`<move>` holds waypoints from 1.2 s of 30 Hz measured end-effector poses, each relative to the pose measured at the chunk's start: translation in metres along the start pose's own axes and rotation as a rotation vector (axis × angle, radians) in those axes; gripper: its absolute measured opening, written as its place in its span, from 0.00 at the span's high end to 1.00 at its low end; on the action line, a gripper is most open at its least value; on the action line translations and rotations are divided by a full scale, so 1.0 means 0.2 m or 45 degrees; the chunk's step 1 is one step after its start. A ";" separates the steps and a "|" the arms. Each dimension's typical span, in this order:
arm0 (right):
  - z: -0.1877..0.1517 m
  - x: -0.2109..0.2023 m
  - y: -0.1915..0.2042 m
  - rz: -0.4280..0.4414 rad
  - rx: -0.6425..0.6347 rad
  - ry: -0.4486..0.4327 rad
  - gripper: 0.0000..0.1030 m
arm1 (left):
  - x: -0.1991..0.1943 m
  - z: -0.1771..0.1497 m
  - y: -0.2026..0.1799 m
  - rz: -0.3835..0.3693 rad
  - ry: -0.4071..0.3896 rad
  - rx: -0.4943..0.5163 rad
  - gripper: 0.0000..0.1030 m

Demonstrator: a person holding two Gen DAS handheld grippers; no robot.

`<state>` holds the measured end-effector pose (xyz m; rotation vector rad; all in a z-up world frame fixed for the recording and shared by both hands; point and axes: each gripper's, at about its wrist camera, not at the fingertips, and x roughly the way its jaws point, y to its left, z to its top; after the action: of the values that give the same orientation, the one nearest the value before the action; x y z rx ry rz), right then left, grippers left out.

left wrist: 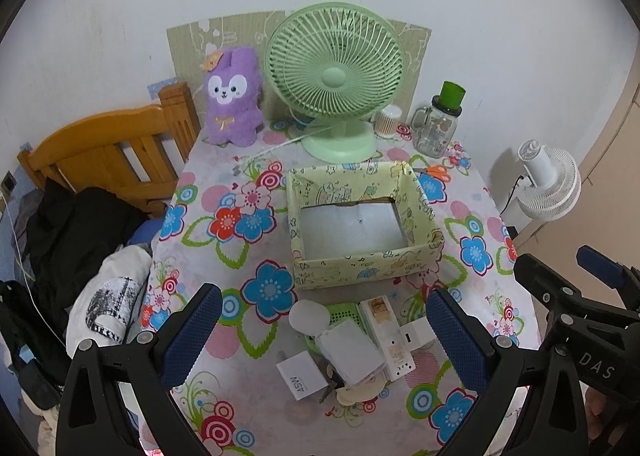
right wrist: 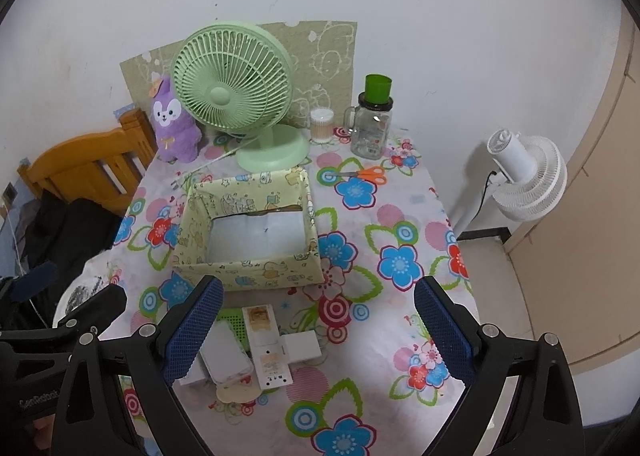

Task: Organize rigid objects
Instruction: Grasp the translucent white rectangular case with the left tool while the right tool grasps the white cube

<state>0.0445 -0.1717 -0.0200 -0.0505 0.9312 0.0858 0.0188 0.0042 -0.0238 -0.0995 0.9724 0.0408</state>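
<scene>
A yellow patterned box stands open and empty on the flowered table. In front of it lies a pile of small objects: a white rounded case, a long white remote-like device, a white charger block marked 45W, a white adapter, a green perforated piece and a beige disc. My left gripper is open above the pile. My right gripper is open above the pile's right side. Both are empty.
At the table's back stand a green fan, a purple plush, a cotton swab jar, a glass mug with green lid and orange scissors. A wooden bed frame is left, a white fan right.
</scene>
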 end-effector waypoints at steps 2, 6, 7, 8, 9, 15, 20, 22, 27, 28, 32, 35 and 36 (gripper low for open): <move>0.00 0.03 0.01 0.007 -0.004 0.019 0.05 | 0.03 0.00 0.00 -0.001 0.018 -0.003 0.00; -0.01 0.11 0.02 0.028 -0.019 0.051 0.06 | 0.10 -0.02 0.03 0.001 0.048 -0.013 0.00; -0.02 0.13 0.03 0.035 -0.028 0.062 0.06 | 0.12 -0.02 0.04 0.003 0.056 -0.014 0.00; -0.02 0.15 0.03 0.039 -0.035 0.071 0.07 | 0.15 -0.03 0.04 0.005 0.066 -0.017 0.00; -0.03 0.17 0.04 0.043 -0.042 0.078 0.08 | 0.16 -0.04 0.05 0.004 0.070 -0.018 0.00; -0.09 0.32 0.08 0.063 -0.080 0.141 0.11 | 0.29 -0.10 0.09 0.011 0.124 -0.039 0.00; -0.15 0.43 0.11 0.076 -0.106 0.194 0.13 | 0.41 -0.17 0.12 0.016 0.191 -0.069 0.01; -0.18 0.47 0.12 0.084 -0.113 0.213 0.14 | 0.46 -0.20 0.13 0.020 0.221 -0.082 0.01; -0.23 0.56 0.15 0.087 -0.129 0.265 0.15 | 0.55 -0.27 0.16 0.020 0.280 -0.104 0.02; -0.25 0.58 0.15 0.088 -0.131 0.273 0.15 | 0.57 -0.28 0.16 0.022 0.295 -0.108 0.02; -0.29 0.65 0.16 0.077 -0.138 0.307 0.16 | 0.63 -0.32 0.16 0.016 0.330 -0.111 0.02; -0.31 0.69 0.15 0.075 -0.143 0.331 0.18 | 0.66 -0.33 0.13 0.016 0.341 -0.095 0.02; -0.31 0.71 0.14 0.074 -0.143 0.338 0.19 | 0.68 -0.33 0.12 0.017 0.345 -0.086 0.02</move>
<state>0.0761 -0.1413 -0.1710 -0.1412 1.1926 0.1886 0.0381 0.0198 -0.1745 -0.1635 1.2429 0.0742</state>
